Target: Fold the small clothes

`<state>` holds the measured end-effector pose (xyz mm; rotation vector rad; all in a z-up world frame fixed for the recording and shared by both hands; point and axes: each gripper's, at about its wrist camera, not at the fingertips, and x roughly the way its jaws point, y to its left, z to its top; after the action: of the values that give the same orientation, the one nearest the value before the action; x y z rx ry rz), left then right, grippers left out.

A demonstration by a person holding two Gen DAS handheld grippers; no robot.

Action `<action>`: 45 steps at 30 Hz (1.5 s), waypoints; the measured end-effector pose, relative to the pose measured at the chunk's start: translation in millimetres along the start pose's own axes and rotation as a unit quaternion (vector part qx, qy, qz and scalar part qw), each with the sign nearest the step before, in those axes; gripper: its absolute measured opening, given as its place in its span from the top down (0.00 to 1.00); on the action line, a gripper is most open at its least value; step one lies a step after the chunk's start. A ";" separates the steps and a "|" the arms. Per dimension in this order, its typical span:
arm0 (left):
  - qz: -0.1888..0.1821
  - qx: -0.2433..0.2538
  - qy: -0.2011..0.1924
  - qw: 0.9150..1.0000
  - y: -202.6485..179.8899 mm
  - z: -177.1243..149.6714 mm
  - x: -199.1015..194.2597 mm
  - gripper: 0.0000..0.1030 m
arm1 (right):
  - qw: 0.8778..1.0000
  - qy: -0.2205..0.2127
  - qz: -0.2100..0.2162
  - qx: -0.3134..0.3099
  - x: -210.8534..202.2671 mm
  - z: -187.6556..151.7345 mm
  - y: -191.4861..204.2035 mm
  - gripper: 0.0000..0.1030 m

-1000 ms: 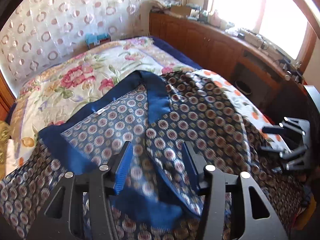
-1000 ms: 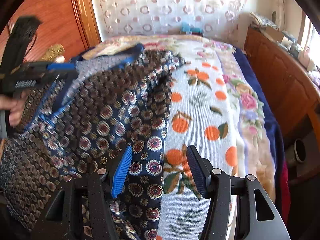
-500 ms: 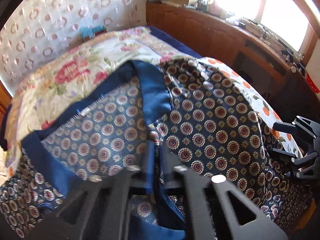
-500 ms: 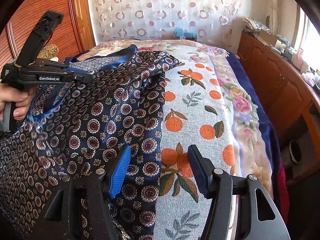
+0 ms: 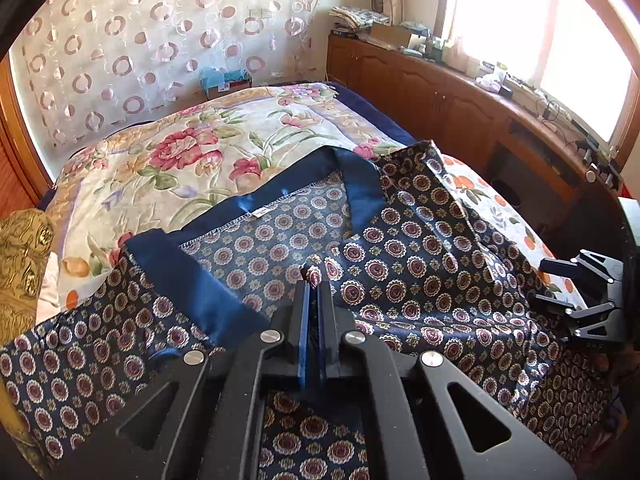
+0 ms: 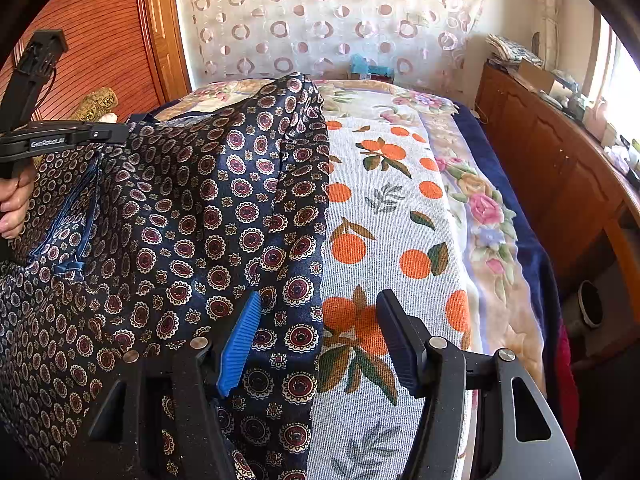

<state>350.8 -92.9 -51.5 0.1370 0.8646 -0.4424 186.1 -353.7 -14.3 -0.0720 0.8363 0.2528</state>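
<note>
Two grippers in view, one garment. Left gripper (image 5: 314, 292): fingers pressed together, pinching a raised fold of the navy medallion-print shirt (image 5: 420, 264) at their tips. A small peak of fabric sticks up just beyond the closed tips. Shirt's plain blue collar (image 5: 280, 196) lies ahead of the fingers, spread open, with a small white label at the neck seam; a blue facing band (image 5: 192, 280) runs to the left of the fingers.

Right gripper (image 6: 320, 336): fingers wide apart, holding nothing. Shirt's right edge (image 6: 304, 248) falls between them, nearer the blue ribbed pad (image 6: 240, 340) on the left finger; whether cloth touches that pad cannot be told. Black pad of the other finger (image 6: 396, 344) sits over the orange-print towel (image 6: 392, 208), which lies to the right of the shirt and ahead of the fingers.

Seen from the right wrist view, the shirt is lifted at far left, where the left gripper's body (image 6: 60, 140) and the person's left hand (image 6: 16, 200) appear. From the left wrist view, the right gripper (image 5: 580, 300) is at the far right edge, beside the shirt.

Shirt and towel rest on a floral bedspread (image 5: 192, 152). Wooden cabinet (image 6: 552, 168) runs along the right.
</note>
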 end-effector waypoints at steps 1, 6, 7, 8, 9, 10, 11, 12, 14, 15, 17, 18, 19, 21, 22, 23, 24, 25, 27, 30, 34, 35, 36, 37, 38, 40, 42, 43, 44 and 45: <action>0.000 0.000 -0.004 1.000 1.1 -1.4 -3.4 0.96 | 1.000 0.000 0.000 0.000 0.2 0.1 -0.3 0.39; 0.003 0.000 -0.016 1.000 9.5 -11.2 -22.6 0.96 | 1.000 0.000 -0.003 0.000 1.0 1.0 -2.3 0.37; 0.004 -0.001 -0.017 1.000 12.0 -12.5 -25.7 0.96 | 1.000 0.001 -0.003 0.000 1.2 1.2 -2.6 0.37; 0.004 -0.003 -0.018 1.000 15.2 -13.7 -28.5 0.96 | 1.000 0.001 -0.003 0.000 1.5 1.4 -2.7 0.37; 0.004 -0.005 -0.020 1.000 18.0 -16.1 -33.4 0.96 | 1.000 0.001 -0.003 0.000 1.7 1.6 -3.0 0.37; 0.005 -0.006 -0.021 1.000 21.3 -18.4 -37.9 0.95 | 1.000 0.001 -0.003 0.000 1.5 1.5 -2.7 0.37; 0.006 -0.007 -0.022 1.000 24.1 -20.2 -41.3 0.95 | 1.000 0.001 -0.003 0.000 1.5 1.5 -2.7 0.37; 0.010 -0.007 -0.022 1.000 27.3 -22.9 -44.9 0.87 | 1.000 0.001 -0.003 0.000 1.7 1.7 -3.0 0.37; 0.017 -0.009 -0.026 0.999 34.3 -29.2 -52.0 0.58 | 1.000 0.001 -0.004 0.000 1.7 1.4 -2.4 0.37; 0.020 -0.011 -0.032 0.999 38.8 -33.4 -56.7 0.46 | 1.000 0.001 -0.004 0.000 2.1 1.8 -3.0 0.37; 0.033 -0.016 -0.031 0.999 46.1 -41.1 -61.1 0.27 | 1.000 0.001 -0.004 0.000 1.7 1.4 -2.2 0.37; 0.040 -0.019 -0.029 0.999 51.1 -45.1 -63.2 0.25 | 1.000 0.001 -0.003 0.000 2.1 1.7 -2.8 0.36; 0.045 -0.021 -0.029 0.998 55.2 -48.4 -65.5 0.25 | 1.000 0.001 -0.004 0.000 1.7 1.3 -2.0 0.36; 0.054 -0.032 -0.028 0.998 66.0 -57.3 -71.5 0.25 | 1.000 0.001 -0.004 0.000 1.8 1.4 -1.9 0.36; 0.059 -0.037 -0.029 0.997 71.6 -61.7 -75.2 0.25 | 1.000 0.001 -0.004 0.000 1.7 1.3 -1.8 0.36; 0.064 -0.041 -0.030 0.997 76.5 -65.3 -78.4 0.25 | 1.000 0.001 -0.004 0.000 1.7 1.3 -1.7 0.36; 0.069 -0.044 -0.030 0.996 82.5 -69.7 -82.0 0.25 | 1.000 0.001 -0.004 0.000 1.9 1.4 -1.8 0.36; 0.074 -0.047 -0.030 0.996 89.2 -73.4 -86.0 0.25 | 1.000 0.001 -0.004 0.000 1.8 1.3 -1.7 0.36; 0.085 -0.052 -0.032 0.994 100.3 -77.9 -91.8 0.25 | 1.000 0.001 -0.005 -0.001 1.3 1.3 -1.0 0.36; 0.096 -0.067 -0.038 0.992 115.2 -82.5 -98.5 0.25 | 1.000 0.007 -0.004 -0.004 1.0 3.6 -0.8 0.36; 0.101 -0.076 -0.035 0.991 130.4 -82.2 -98.6 0.35 | 1.000 0.001 0.000 -0.016 -5.2 20.8 -1.7 0.36; 0.104 -0.080 -0.034 0.991 134.0 -81.9 -97.9 0.36 | 1.000 -0.004 -0.002 -0.020 -7.2 28.0 -1.5 0.36; 0.107 -0.082 -0.034 0.990 136.8 -80.9 -96.3 0.37 | 1.000 -0.009 -0.001 -0.024 -8.3 36.4 -1.8 0.36; 0.108 -0.083 -0.034 0.990 137.8 -80.2 -94.9 0.37 | 1.000 -0.012 0.002 -0.028 -8.1 44.1 -1.1 0.36; 0.111 -0.083 -0.034 0.990 139.2 -79.0 -92.4 0.37 | 0.999 -0.013 0.003 -0.034 -6.3 51.8 -0.3 0.36; 0.118 -0.083 -0.030 0.989 142.2 -76.5 -86.1 0.37 | 0.999 -0.015 0.000 -0.046 2.8 68.3 -0.8 0.36; 0.122 -0.086 -0.024 0.988 146.8 -74.2 -79.6 0.39 | 0.999 -0.013 0.007 -0.046 14.7 81.3 -3.9 0.36; 0.126 -0.085 -0.022 0.988 148.5 -73.1 -76.5 0.41 | 0.999 -0.011 0.012 -0.044 20.8 87.3 -5.6 0.36; 0.127 -0.084 -0.021 0.988 150.2 -73.0 -76.0 0.42 | 0.999 -0.011 0.016 -0.042 27.1 93.6 -7.4 0.36; 0.128 -0.085 -0.021 0.988 151.2 -72.1 -74.8 0.44 | 0.999 -0.009 0.018 -0.041 34.2 100.2 -7.8 0.36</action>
<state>322.7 88.4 -50.3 0.0790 0.8259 -0.1304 282.7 -338.3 27.2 -0.1304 0.8104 0.3211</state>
